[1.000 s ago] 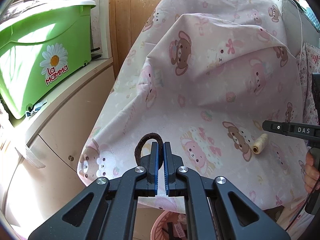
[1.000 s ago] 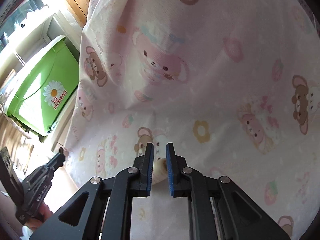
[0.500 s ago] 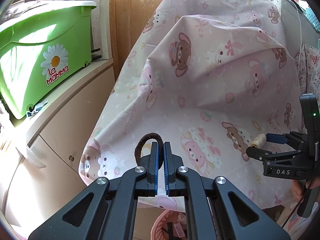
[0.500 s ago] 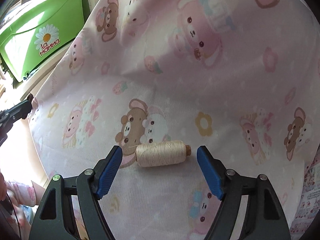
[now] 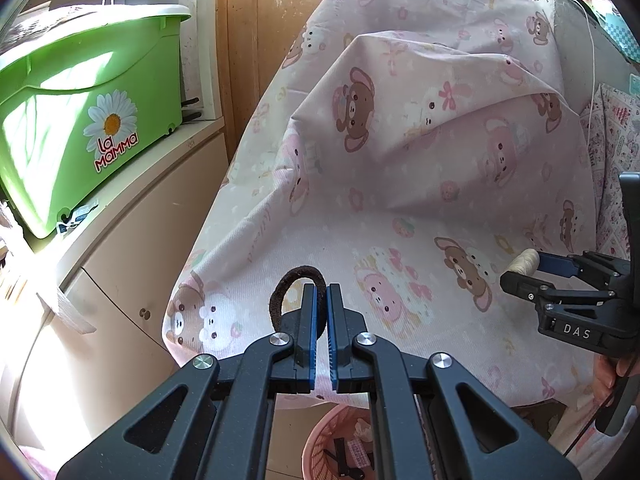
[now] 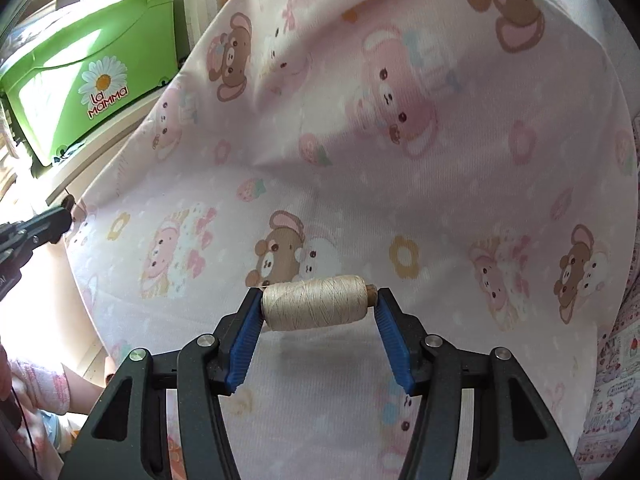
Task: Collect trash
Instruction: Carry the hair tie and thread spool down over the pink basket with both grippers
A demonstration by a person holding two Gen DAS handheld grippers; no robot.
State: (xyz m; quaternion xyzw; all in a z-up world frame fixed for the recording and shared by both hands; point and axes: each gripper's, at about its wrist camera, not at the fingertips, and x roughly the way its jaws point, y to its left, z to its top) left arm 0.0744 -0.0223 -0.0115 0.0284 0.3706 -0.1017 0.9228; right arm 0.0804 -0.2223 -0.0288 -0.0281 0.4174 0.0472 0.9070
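A cream thread spool (image 6: 316, 306) lies crosswise on the pink bear-print cloth (image 6: 400, 160). My right gripper (image 6: 316, 298) straddles it, and its jaws are closing, with the blue pads (image 6: 248, 320) touching both ends of the spool. From the left wrist view the spool (image 5: 525, 261) and right gripper (image 5: 524, 274) sit at the right edge. My left gripper (image 5: 320, 294) is shut on a dark brown hair tie (image 5: 294, 276), whose loop sticks up left of the fingers. It hovers over the cloth's near edge.
A green plastic tub (image 5: 80, 100) with a daisy label stands on a cream cabinet (image 5: 132, 248) at the left. A pink basket (image 5: 320, 440) with scraps inside sits on the floor below the left gripper. A person's hand (image 5: 608, 376) holds the right gripper.
The right gripper rolled, spread wide around the spool half a second ago and has now narrowed onto its ends. The left gripper and hair tie have stayed put.
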